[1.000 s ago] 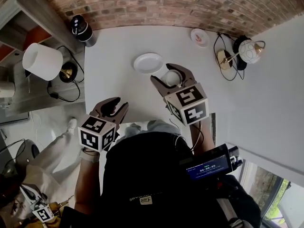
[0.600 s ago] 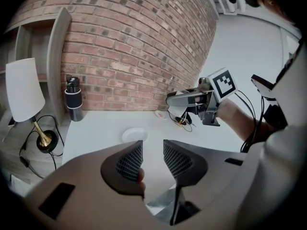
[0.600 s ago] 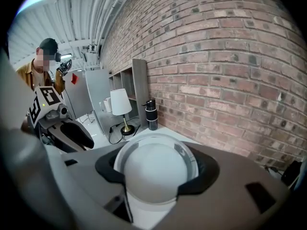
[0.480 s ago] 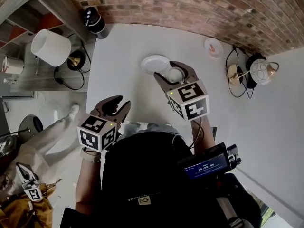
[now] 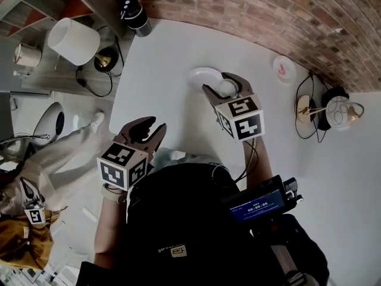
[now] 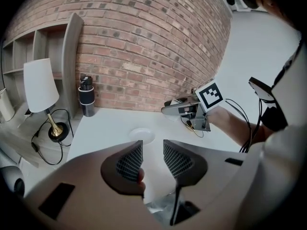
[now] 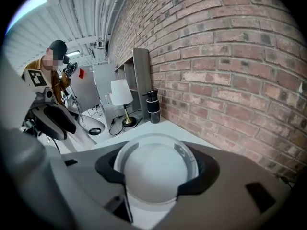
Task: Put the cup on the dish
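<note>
My right gripper (image 5: 225,84) is shut on a white cup (image 5: 226,89), which it holds off the white table (image 5: 166,58). In the right gripper view the cup (image 7: 156,174) fills the space between both jaws. A white dish (image 5: 202,75) lies on the table just left of the cup and partly under it in the head view. The left gripper view shows the dish (image 6: 141,134) flat on the table, with the right gripper (image 6: 178,108) raised to its right. Near the table's front edge my left gripper (image 5: 152,126) hovers open, and nothing is between its pads (image 6: 130,159).
A black bottle (image 5: 134,8) stands at the table's far left corner by the brick wall (image 5: 250,11). A white-shade lamp (image 5: 72,40) is on a side shelf. A small plate (image 5: 284,68) and a globe lamp (image 5: 340,112) sit to the right. A person (image 5: 24,219) stands at left.
The right gripper with the cup has edged a little nearer the dish. The head view has swung, so the table looks shifted. The left gripper stays where it was.
</note>
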A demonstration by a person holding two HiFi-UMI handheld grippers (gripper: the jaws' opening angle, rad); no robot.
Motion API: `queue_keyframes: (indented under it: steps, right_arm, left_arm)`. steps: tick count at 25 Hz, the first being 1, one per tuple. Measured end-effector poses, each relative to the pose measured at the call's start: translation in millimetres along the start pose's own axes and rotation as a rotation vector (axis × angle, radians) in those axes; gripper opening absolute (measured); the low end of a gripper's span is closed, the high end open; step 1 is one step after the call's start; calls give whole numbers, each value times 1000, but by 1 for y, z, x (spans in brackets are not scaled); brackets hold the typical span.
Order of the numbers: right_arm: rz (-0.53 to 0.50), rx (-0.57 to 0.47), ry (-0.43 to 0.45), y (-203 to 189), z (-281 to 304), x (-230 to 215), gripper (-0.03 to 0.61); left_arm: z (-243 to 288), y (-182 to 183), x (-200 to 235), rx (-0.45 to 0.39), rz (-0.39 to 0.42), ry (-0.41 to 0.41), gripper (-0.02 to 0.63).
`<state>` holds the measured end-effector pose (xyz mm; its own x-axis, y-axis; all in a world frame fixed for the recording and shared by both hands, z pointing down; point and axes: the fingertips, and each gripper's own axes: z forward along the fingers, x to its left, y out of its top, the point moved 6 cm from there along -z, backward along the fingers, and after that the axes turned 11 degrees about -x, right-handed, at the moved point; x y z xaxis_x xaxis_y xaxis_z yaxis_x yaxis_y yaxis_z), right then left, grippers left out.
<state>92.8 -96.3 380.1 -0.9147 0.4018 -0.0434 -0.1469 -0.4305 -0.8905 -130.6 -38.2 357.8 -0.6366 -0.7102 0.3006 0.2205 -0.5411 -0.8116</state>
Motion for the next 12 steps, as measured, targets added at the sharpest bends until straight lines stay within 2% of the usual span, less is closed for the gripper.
queue_keyframes:
  steps: [12]
  right_arm:
    - [-49, 72, 76, -36, 53, -19, 259]
  left_arm:
    - [-1, -11, 4, 14, -85, 127, 138]
